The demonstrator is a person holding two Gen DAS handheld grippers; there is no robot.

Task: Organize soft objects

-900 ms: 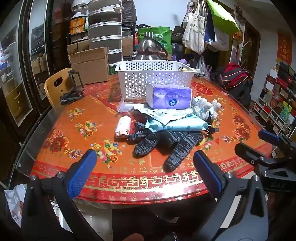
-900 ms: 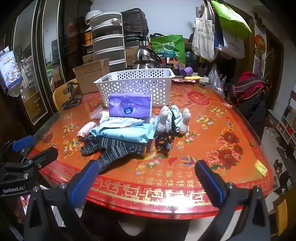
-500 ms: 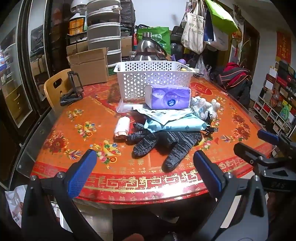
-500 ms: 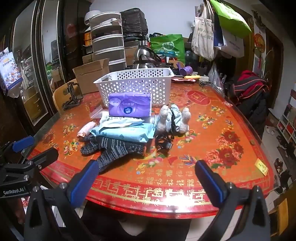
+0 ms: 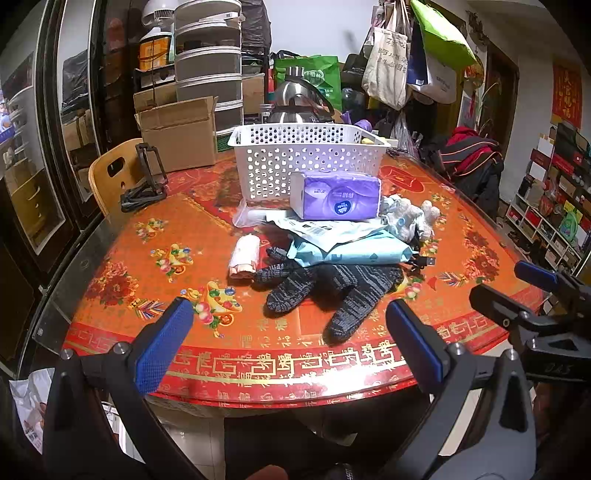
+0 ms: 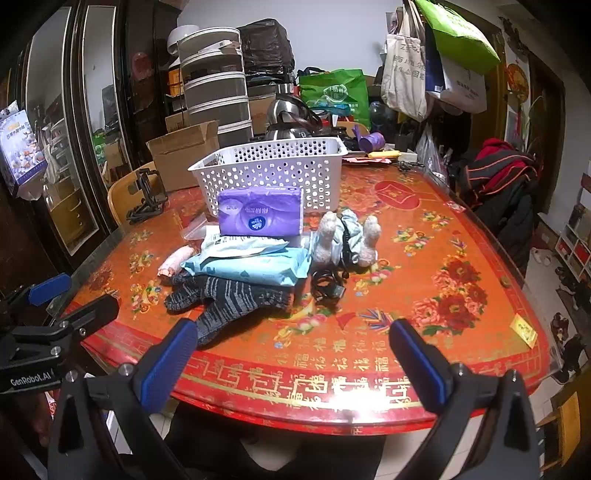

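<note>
A round surface covered in red floral oilcloth with gold characters (image 6: 424, 280) fills a cluttered room; a pale wooden chair (image 5: 110, 177) stands at its far left edge; an open brown cardboard box (image 5: 177, 133) and stacked grey drawers (image 5: 208, 66) sit behind; canvas and green tote bags (image 6: 436, 62) hang against the white wall (image 5: 314, 26); glossy dark cabinet doors (image 6: 85, 122) line the left side.

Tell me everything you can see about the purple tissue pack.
The purple tissue pack is a soft rectangular block in glossy plastic wrap with a round blue label on its front. It sits long side up atop the light-blue packets, just before the white perforated basket; contact with the basket is unclear. Neither gripper touches it.
</note>
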